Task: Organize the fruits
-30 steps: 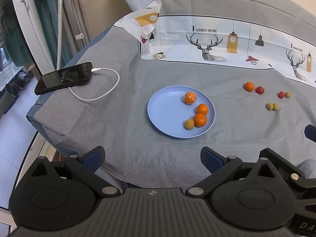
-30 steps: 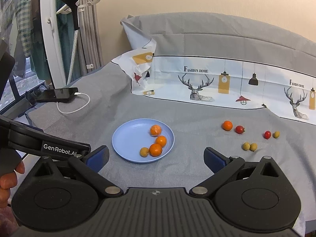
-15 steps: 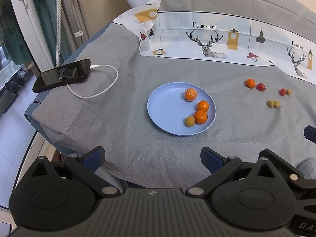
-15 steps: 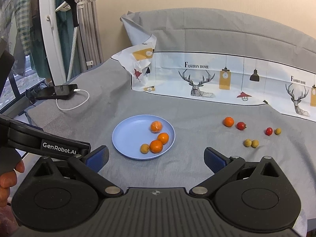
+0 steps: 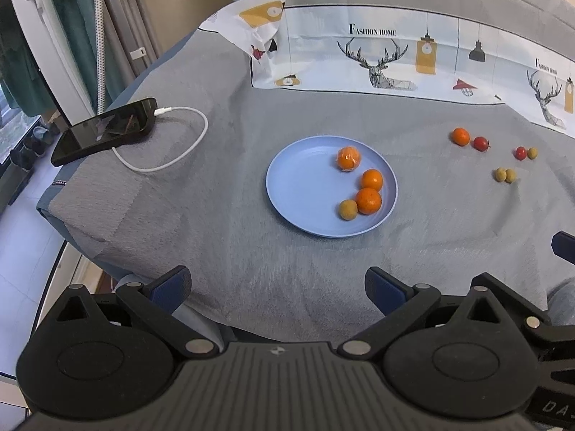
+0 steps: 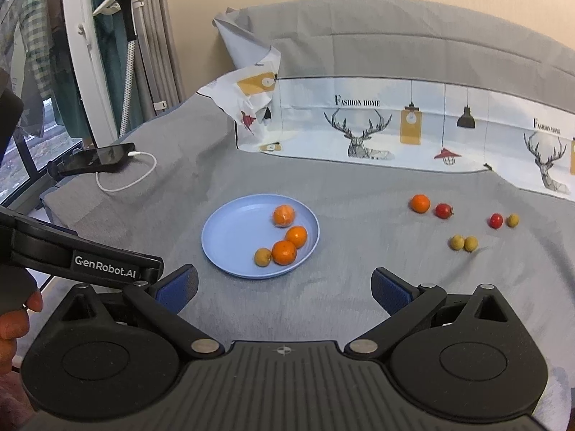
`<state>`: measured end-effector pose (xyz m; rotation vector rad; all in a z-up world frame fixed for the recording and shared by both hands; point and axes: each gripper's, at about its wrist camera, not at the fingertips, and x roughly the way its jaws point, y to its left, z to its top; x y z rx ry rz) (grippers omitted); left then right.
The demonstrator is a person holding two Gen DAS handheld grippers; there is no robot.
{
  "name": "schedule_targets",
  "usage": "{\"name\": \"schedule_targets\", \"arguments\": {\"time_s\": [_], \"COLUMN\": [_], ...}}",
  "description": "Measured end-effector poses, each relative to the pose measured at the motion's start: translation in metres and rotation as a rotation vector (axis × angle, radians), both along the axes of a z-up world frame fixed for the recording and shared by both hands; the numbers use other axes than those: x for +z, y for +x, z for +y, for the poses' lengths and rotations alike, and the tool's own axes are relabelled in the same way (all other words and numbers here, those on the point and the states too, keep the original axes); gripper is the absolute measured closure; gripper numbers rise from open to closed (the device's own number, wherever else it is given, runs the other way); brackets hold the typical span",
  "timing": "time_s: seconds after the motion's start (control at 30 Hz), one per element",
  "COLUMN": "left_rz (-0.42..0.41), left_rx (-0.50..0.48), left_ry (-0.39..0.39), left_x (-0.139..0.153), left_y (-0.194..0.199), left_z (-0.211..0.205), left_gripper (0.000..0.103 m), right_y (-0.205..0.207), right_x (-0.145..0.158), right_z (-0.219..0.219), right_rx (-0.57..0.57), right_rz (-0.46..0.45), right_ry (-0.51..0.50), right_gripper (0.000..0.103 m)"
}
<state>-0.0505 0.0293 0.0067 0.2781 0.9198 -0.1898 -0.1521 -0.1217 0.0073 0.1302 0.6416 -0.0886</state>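
Observation:
A light blue plate (image 5: 302, 186) (image 6: 233, 240) lies on the grey cloth and holds three oranges (image 5: 368, 200) (image 6: 284, 252) and one small yellow-brown fruit (image 5: 348, 209) (image 6: 263, 256). To its right on the cloth lie another orange (image 5: 460, 136) (image 6: 420, 203), two small red fruits (image 5: 481, 143) (image 6: 444, 211) and three small yellow-brown fruits (image 5: 505, 175) (image 6: 463, 242). My left gripper (image 5: 278, 283) is open and empty near the front edge, short of the plate. My right gripper (image 6: 284, 287) is also open and empty, just in front of the plate.
A black phone (image 5: 104, 130) (image 6: 95, 158) with a white cable (image 5: 169, 160) lies at the cloth's left edge. A printed cloth panel (image 5: 395, 61) rises at the back. The surface drops off at the left. A hand (image 6: 14, 319) holds the left gripper.
Both cameras have shifted slightly, so the plate and fruits sit a little higher in view. No fruit has moved and both grippers stay open.

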Motion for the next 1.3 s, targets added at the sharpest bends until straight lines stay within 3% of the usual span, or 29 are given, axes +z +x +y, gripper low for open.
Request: {"name": "schedule_targets", "arguments": {"time_s": [0.23, 0.43, 0.63, 0.8, 0.93, 1.07, 1.23, 1.3], "left_rz": [0.041, 0.067, 0.09, 0.112, 0.129, 0.151, 0.169, 0.173], "left_rx": [0.001, -0.034, -0.123, -0.181, -0.194, -0.21, -0.235, -0.255], "left_ry": [0.02, 0.042, 0.034, 0.06, 0.084, 0.121, 0.16, 0.164], "left_x": [-0.008, -0.016, -0.028, -0.048, -0.064, -0.083, -0.106, -0.113], "left_y": [0.017, 0.035, 0.061, 0.087, 0.102, 0.115, 0.124, 0.127], "left_z": [-0.015, -0.05, -0.114, -0.184, -0.225, -0.256, -0.286, -0.3], "left_gripper": [0.0, 0.0, 0.0, 0.0, 0.0, 0.0, 0.0, 0.0], "right_y": [0.007, 0.008, 0.009, 0.031, 0.067, 0.114, 0.142, 0.143], "right_x": [-0.013, -0.028, -0.048, -0.091, -0.142, -0.186, -0.201, -0.2], "right_z": [-0.015, -0.05, -0.12, -0.206, -0.267, -0.296, -0.309, -0.308], "right_rx": [-0.04, -0.153, -0.355, -0.476, -0.478, -0.428, -0.355, -0.347], "right_rz": [0.025, 0.024, -0.002, 0.019, 0.084, 0.149, 0.102, 0.087], "right_ry": [0.039, 0.058, 0.006, -0.093, -0.173, -0.215, -0.197, -0.215], "right_gripper": [0.001, 0.001, 0.001, 0.001, 0.001, 0.001, 0.001, 0.007]}}
